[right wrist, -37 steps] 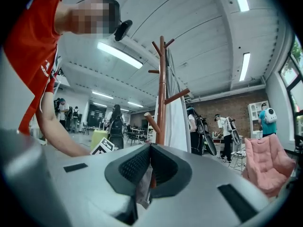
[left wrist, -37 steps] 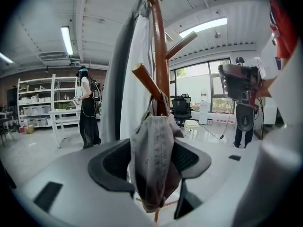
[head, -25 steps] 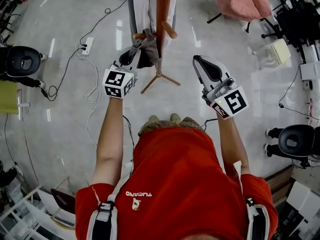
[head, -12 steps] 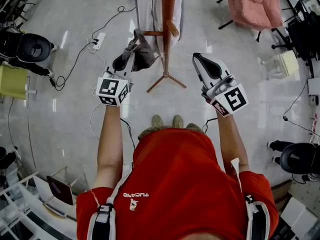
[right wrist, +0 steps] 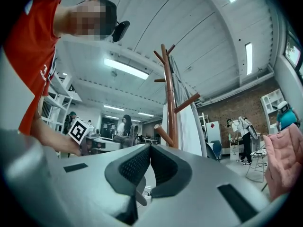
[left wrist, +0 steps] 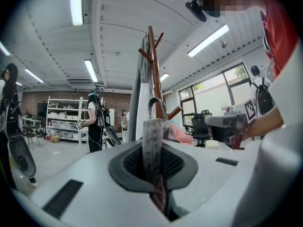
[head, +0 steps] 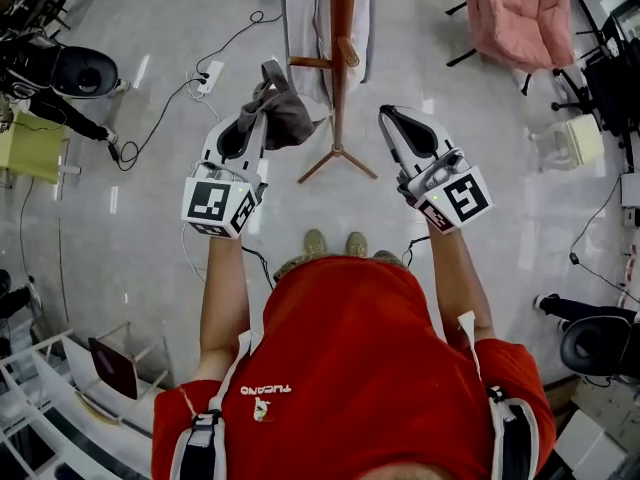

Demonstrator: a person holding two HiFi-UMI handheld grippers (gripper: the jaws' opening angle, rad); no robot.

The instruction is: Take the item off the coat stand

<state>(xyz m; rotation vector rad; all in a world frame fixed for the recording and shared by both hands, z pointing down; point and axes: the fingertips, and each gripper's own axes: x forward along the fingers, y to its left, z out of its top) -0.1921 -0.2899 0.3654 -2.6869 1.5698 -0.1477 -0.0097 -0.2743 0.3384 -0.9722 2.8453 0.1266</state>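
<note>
The wooden coat stand (head: pixel 342 58) rises in front of me, a white garment (head: pixel 300 8) hanging on its far side. My left gripper (head: pixel 262 110) is shut on the strap of a grey fabric item (head: pixel 285 118), which hangs bunched from the jaws just left of the stand's short peg (head: pixel 310 63). In the left gripper view the grey strap (left wrist: pixel 152 145) runs up between the closed pads, its loop in front of the stand (left wrist: pixel 154 70). My right gripper (head: pixel 384 116) is held right of the pole, shut and holding nothing (right wrist: pixel 150 146).
A pink jacket (head: pixel 515 13) hangs at the back right. A power strip with cables (head: pixel 208 76) lies on the floor at left, near a dark office chair (head: pixel 75 68). People (left wrist: pixel 94 122) stand by shelves in the background.
My left gripper has come up and leftward with the grey item, drawing it away from the stand's peg. The right gripper has hardly moved.
</note>
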